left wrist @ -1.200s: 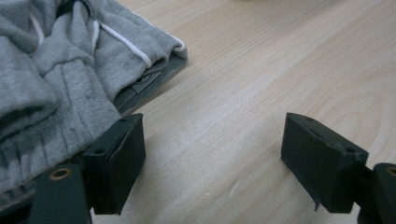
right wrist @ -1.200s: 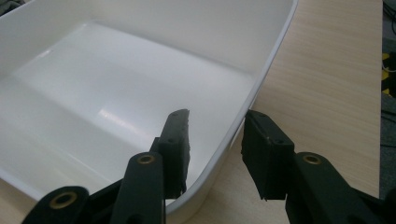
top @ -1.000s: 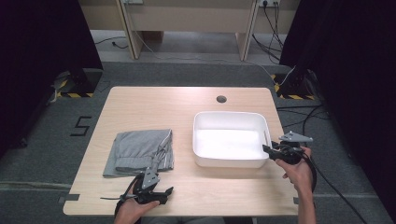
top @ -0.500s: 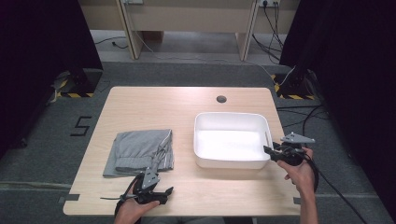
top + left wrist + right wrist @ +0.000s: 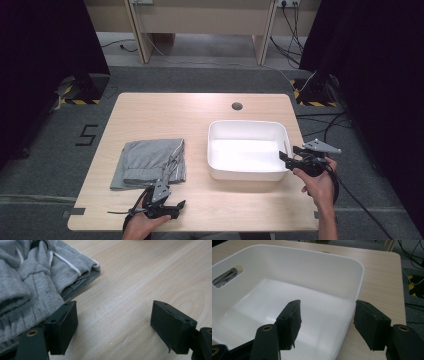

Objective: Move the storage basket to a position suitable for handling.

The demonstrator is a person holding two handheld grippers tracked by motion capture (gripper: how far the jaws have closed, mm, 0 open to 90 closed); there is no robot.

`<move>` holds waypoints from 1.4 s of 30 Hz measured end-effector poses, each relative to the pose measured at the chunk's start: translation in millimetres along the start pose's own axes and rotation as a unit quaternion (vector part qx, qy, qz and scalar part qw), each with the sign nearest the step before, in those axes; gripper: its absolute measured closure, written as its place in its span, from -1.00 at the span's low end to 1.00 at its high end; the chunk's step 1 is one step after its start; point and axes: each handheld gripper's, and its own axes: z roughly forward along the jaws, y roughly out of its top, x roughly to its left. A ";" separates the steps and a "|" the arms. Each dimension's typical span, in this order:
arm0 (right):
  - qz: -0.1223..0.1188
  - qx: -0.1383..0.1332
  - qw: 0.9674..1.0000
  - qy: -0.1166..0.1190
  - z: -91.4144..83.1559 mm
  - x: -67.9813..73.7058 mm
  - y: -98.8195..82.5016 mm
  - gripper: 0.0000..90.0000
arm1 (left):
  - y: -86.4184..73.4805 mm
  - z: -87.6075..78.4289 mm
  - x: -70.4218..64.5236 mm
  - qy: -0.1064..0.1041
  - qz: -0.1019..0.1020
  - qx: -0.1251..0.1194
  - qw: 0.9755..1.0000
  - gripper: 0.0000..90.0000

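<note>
Right tool has just been opening (jaws apart, unpressed) astride the white bin's right wall; left tool gapes wide beside grey garment at bench front edge.

The bench was pale wood-grain, smooth and matt. The tub was white plastic, smooth with a soft gloss. The sweatpants were grey knit cloth, soft and matt, with white cord piping. Each hand-held gripper had matt black plastic pads.

Garment lies left of bin on table
</note>
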 end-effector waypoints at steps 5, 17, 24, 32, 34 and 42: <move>-0.004 -0.009 1.000 0.012 0.0 14.2 2.6 -0.17 | 0.0 0.0 0.0 0.000 0.000 0.000 1.000 -0.53; -0.027 -0.016 0.997 0.072 11.7 76.5 5.8 -0.41 | 0.4 -4.6 3.8 -0.013 -0.009 -0.003 1.000 -0.48; -0.063 -0.013 0.991 0.121 18.4 116.4 7.2 -0.43 | 5.2 -19.4 14.4 -0.009 -0.025 -0.025 0.999 -0.48; -0.079 -0.003 0.986 0.148 36.4 147.8 10.7 -0.42 | 8.5 -35.1 25.4 0.002 -0.030 -0.030 0.999 -0.48; -0.087 -0.003 0.985 0.152 39.3 153.9 12.4 -0.41 | 9.4 -38.8 28.6 0.005 -0.032 -0.033 0.999 -0.48; -0.097 -0.002 0.980 0.174 52.8 179.6 15.5 -0.40 | 10.4 -49.5 41.3 0.013 -0.045 -0.039 0.998 -0.48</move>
